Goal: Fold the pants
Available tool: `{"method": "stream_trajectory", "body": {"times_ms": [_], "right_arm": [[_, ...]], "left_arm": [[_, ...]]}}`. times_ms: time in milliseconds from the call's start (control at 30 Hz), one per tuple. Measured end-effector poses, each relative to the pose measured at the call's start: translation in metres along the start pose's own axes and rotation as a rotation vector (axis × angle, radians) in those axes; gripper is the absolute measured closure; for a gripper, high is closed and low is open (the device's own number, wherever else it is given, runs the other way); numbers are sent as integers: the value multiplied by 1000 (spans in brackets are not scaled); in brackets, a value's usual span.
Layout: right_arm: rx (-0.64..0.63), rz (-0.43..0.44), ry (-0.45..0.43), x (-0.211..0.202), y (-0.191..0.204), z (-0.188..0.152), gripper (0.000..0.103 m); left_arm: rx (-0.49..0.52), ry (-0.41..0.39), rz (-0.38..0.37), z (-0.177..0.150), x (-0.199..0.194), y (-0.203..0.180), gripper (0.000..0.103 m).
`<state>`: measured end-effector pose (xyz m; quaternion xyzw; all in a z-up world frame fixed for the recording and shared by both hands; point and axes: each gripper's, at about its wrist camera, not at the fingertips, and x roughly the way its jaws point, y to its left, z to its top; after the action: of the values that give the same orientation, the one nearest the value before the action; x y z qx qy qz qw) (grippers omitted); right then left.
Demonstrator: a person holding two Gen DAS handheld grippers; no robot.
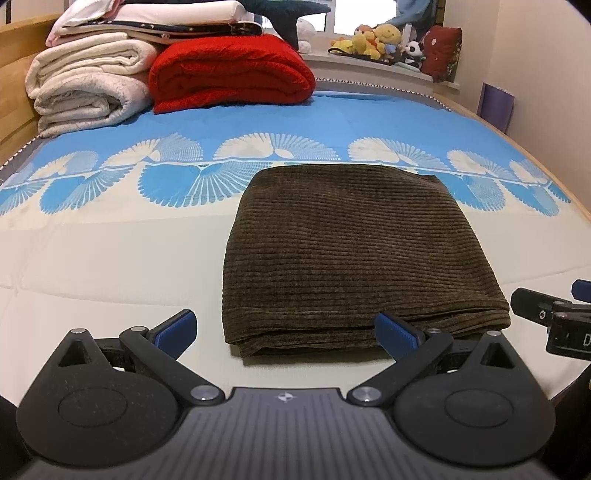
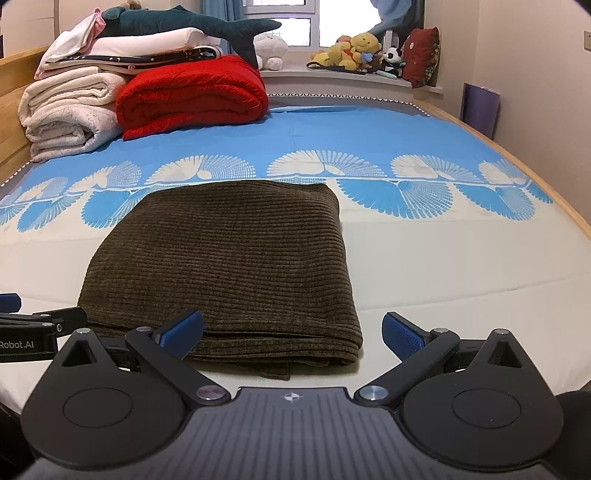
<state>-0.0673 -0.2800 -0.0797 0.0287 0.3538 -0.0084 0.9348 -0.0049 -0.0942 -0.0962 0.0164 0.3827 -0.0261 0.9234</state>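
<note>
The brown corduroy pants point(image 1: 354, 254) lie on the bed sheet point(image 1: 110, 266) as a compact, nearly square stack, several layers showing along the near edge, where a small corner of an under layer pokes out at the front in the right wrist view. By the look of it the folding is done or all but done: no leg or waistband hangs loose, and the top face is flat and smooth. What may be left is only to tuck that stray corner or press the stack, and to draw the tools away.

The left gripper point(image 1: 284, 332) hangs just before the near edge of the stack, its jaws spread wide with nothing between them; its right pad sits in front of the cloth edge, and I cannot tell whether it touches. The right gripper point(image 2: 293, 332) is likewise spread wide and empty, its left pad over the near edge of the stack, its right pad beside the stack over bare sheet.

Counted: one pair of pants, two grippers. At the head of the bed, one folded red blanket point(image 1: 229, 70), a pile of pale folded blankets point(image 1: 88, 81) with a plush shark point(image 2: 184, 24) on top, and on the window sill point(image 1: 351, 61) a huddle of soft toys point(image 1: 376, 40) too bunched to count
</note>
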Motion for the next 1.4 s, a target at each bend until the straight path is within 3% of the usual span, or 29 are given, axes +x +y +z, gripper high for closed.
{"method": "stream_trajectory", "body": {"times_ms": [1400], "right_arm": [[-23, -3, -12, 0, 5, 0, 1]], "left_arm": [[10, -23, -11, 1, -3, 0, 0]]}}
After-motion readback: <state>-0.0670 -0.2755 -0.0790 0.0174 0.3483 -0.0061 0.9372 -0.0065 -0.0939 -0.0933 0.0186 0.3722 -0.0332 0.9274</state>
